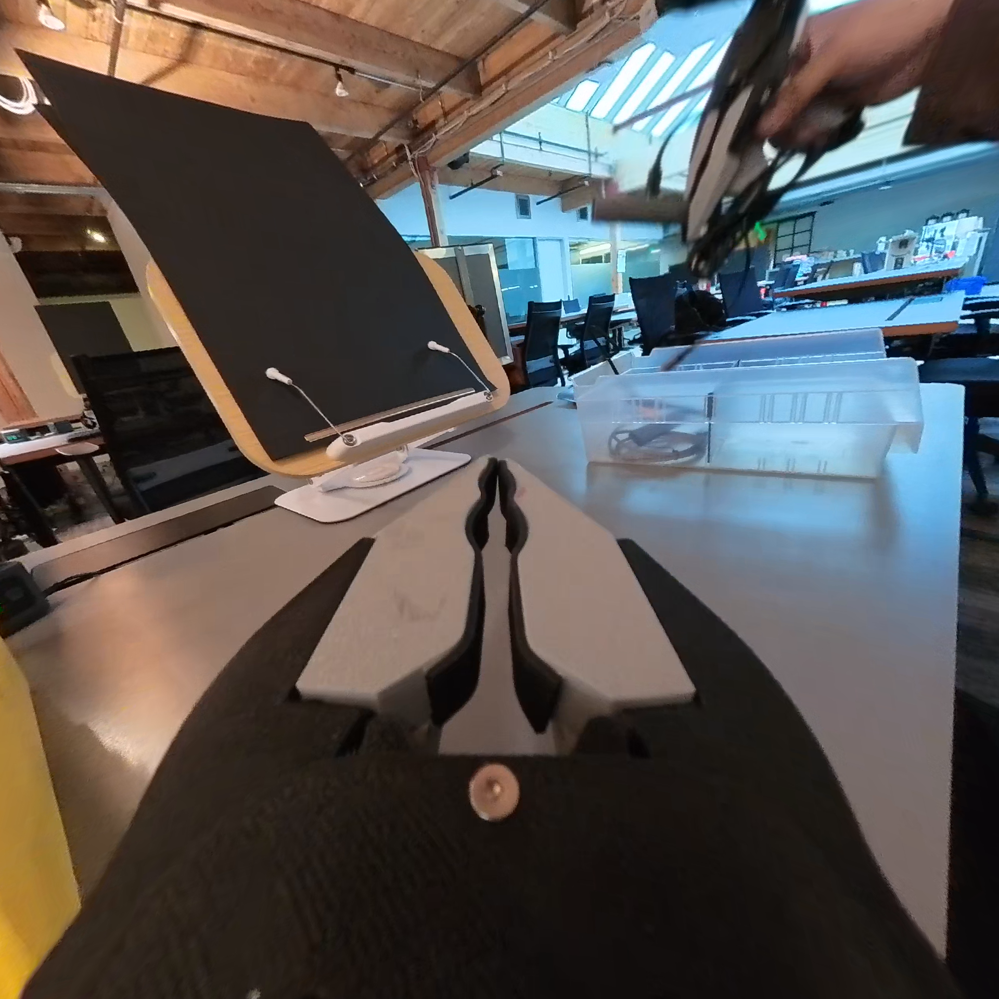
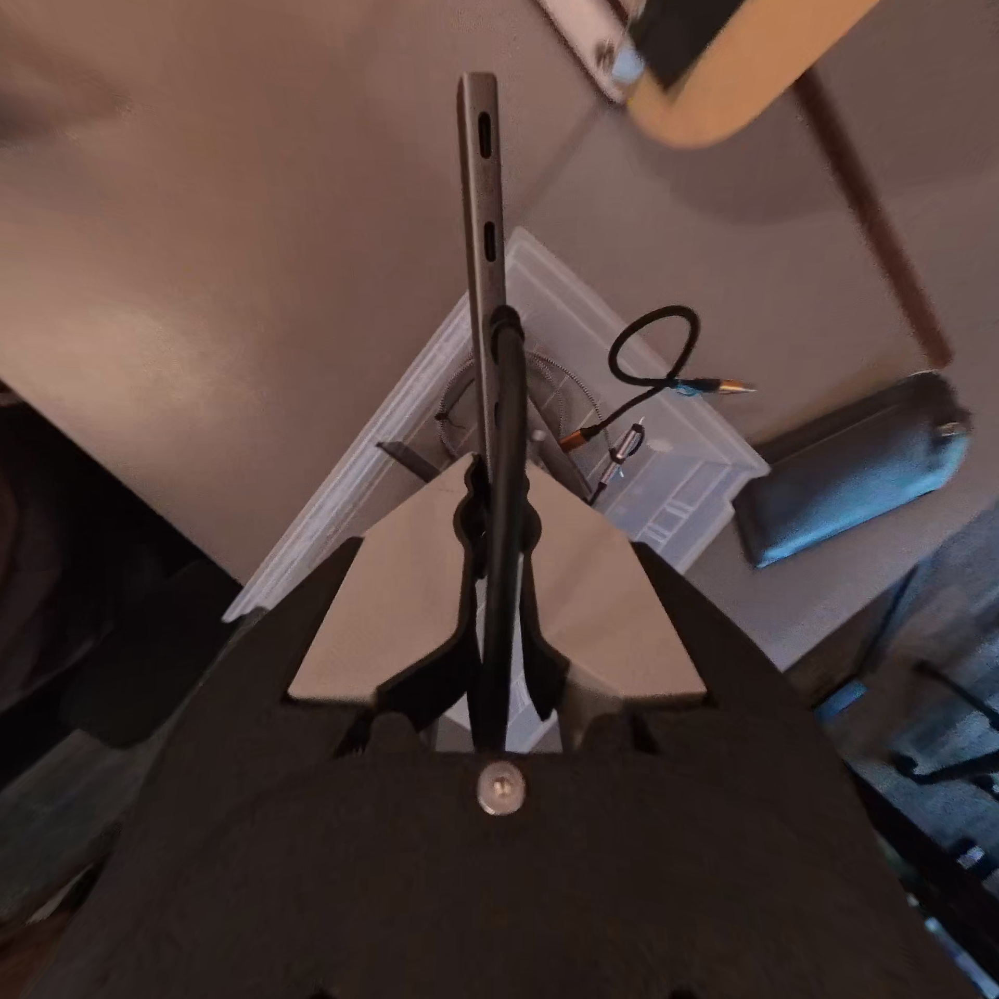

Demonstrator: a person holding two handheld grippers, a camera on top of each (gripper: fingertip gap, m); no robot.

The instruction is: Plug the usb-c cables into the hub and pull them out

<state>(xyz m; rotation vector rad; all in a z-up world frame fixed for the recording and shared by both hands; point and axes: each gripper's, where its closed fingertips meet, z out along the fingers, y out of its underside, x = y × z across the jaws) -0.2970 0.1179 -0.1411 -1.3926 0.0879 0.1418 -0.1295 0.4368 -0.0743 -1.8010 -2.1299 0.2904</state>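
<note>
My right gripper (image 2: 494, 475) is shut on a slim grey hub (image 2: 481, 216), which stands edge-on out of the jaws with two slot ports showing. The hub's black cable (image 2: 505, 486) runs back between the fingers. A short black cable with a blue and gold plug (image 2: 676, 373) hangs beside the hub. All this is up in the air above a clear plastic bin (image 2: 692, 470) that holds a braided cable with an orange plug (image 2: 578, 438). My left gripper (image 1: 497, 470) is shut and empty, low over the grey table (image 1: 703, 594). The raised hub (image 1: 713, 162) shows blurred in the left wrist view.
A wooden book stand with a black board (image 1: 259, 259) stands on the table's far left, also in the right wrist view (image 2: 719, 81). The clear bin (image 1: 757, 427) sits at the far right near the table edge. A dark flat object (image 2: 854, 465) lies beyond the bin. A person's hand (image 1: 843, 70) holds the right gripper. About 35 centimetres separates my left fingertips from my right.
</note>
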